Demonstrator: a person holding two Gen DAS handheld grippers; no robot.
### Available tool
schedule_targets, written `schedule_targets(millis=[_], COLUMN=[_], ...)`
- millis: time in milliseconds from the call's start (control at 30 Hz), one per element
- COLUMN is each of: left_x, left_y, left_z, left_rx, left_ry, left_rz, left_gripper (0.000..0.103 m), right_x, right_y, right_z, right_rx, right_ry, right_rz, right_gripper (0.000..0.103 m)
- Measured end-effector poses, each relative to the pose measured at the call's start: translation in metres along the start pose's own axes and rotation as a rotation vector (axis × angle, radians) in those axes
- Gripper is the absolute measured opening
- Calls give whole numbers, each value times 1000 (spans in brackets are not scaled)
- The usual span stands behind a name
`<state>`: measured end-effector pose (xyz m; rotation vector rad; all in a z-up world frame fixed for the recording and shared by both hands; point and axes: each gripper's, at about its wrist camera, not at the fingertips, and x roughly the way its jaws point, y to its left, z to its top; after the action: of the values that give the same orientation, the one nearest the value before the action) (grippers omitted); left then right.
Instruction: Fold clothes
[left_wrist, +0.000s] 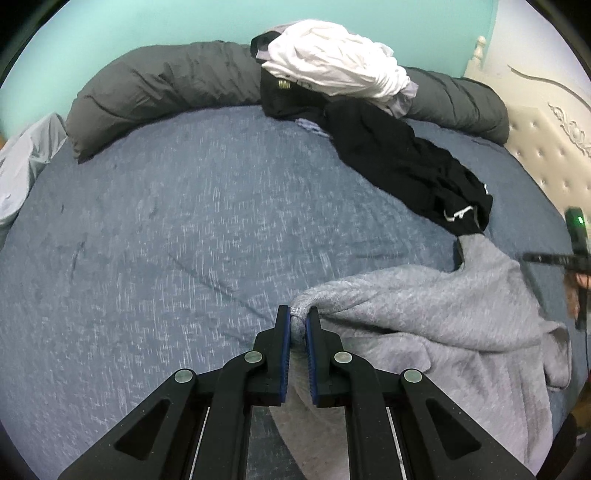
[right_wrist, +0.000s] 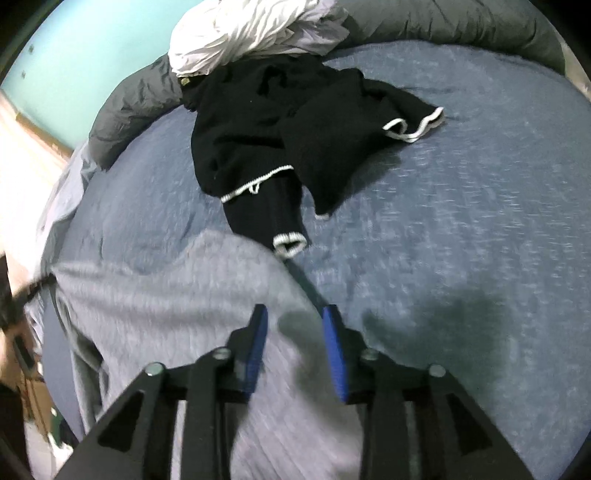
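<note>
Left wrist view: left gripper (left_wrist: 298, 318) pinches a fold of the grey sweater (left_wrist: 443, 317) on the blue bedspread (left_wrist: 166, 221); its lower edge is cut off. Right wrist view, blurred: right gripper (right_wrist: 295, 317) gapes above the sweater (right_wrist: 177, 295), holding nothing.

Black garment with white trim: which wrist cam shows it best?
Right wrist view. The black garment lies near centre there, with its white-edged cuffs and hem plainly visible on the blue bedspread. The left wrist view shows the same garment farther off, toward the right, as a dark heap with only a little trim visible.
</note>
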<state>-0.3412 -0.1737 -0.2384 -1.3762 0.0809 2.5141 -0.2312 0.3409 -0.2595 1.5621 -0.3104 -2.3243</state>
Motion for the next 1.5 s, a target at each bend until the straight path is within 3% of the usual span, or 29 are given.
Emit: schedule_targets(millis=[133,433,500,567,633,767,933,1200,1500], left_x=[4,8,9,10,10,6,-4,-35,-80], left_y=[6,2,1,0,-2,-5,-10,-27,-53], left_z=[-8,-14,-15,-16,-17,-19,-24,-25,8], left_rx=[-9,1,0,-1,-2,-6,0,23,57], left_ry=[6,10,12,13,14,13,17,-11,-87], left_rz=[-14,-25,-24,-26,-27,-33,-39,-43,-40], left_gripper=[8,8,8,8,8,8,8,8,8], right_x=[20,45,45,43,35,10,-18,-70,-138], right_y=[1,12,16,20,26,41,50,47,47], right_z=[16,16,12,7,2,-9,-27,-26,-10], right_rx=[50,-12,-52,-94,-139,-240,-341,-326,-313], right_ry=[18,70,74,74,61,-4,-2,-105,-252], right_rz=[24,50,51,54,55,61,35,8,-8], right_gripper=[48,49,36,13,8,6,6,6,5])
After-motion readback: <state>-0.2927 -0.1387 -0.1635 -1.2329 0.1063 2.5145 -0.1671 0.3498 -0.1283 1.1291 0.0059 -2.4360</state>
